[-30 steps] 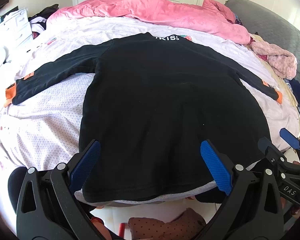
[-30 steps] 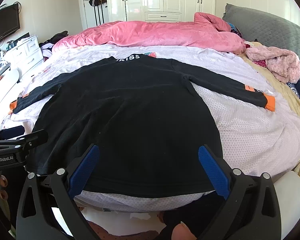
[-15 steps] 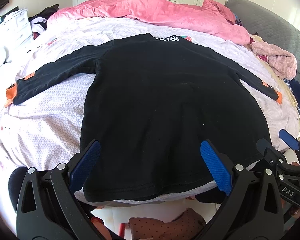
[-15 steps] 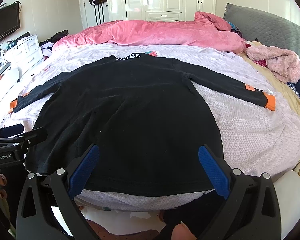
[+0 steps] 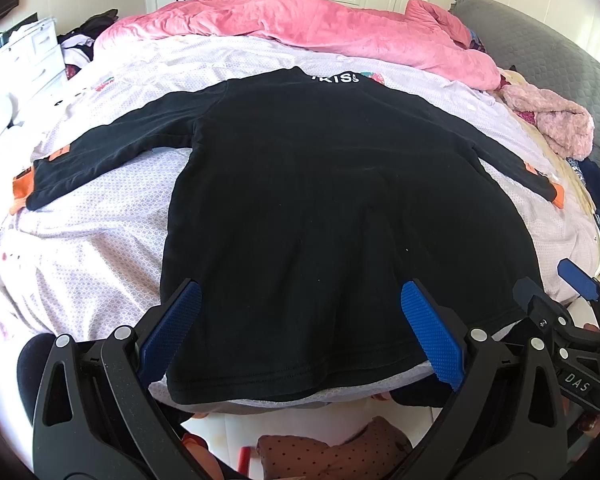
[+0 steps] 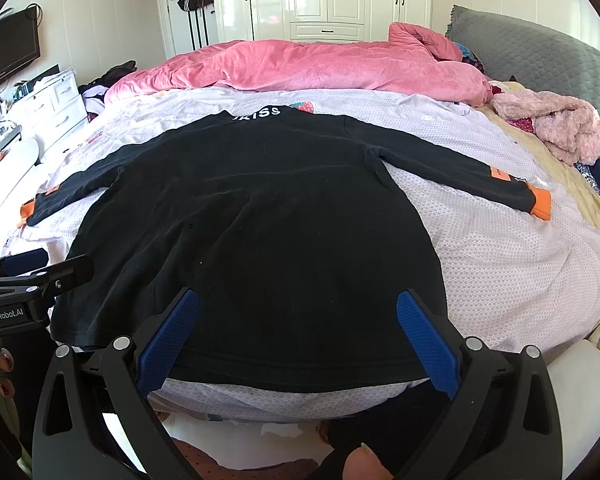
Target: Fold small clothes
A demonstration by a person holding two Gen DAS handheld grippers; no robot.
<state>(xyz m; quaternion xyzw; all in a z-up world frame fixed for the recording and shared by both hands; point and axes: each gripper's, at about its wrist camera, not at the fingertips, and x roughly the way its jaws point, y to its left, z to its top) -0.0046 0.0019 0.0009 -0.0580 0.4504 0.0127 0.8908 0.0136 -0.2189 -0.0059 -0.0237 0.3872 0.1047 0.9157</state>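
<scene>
Bedroom, white wardrobe (image 6: 324,0) at 12 o'clock, bed (image 6: 500,248) with pale patterned sheet fills both views. Black long-sleeve top (image 5: 340,208) lies flat on the sheet, sleeves spread toward 9 and 3 o'clock, orange cuffs, white lettering at the collar on the far side, hem at the near bed edge. Pink duvet (image 6: 300,68) bunched behind it, pink fluffy garment (image 6: 556,128) at 2 o'clock. Left gripper (image 5: 300,336) fingers spread wide over the hem, gripping nothing. Right gripper (image 6: 298,336) likewise, fingers apart, empty, just above the hem
</scene>
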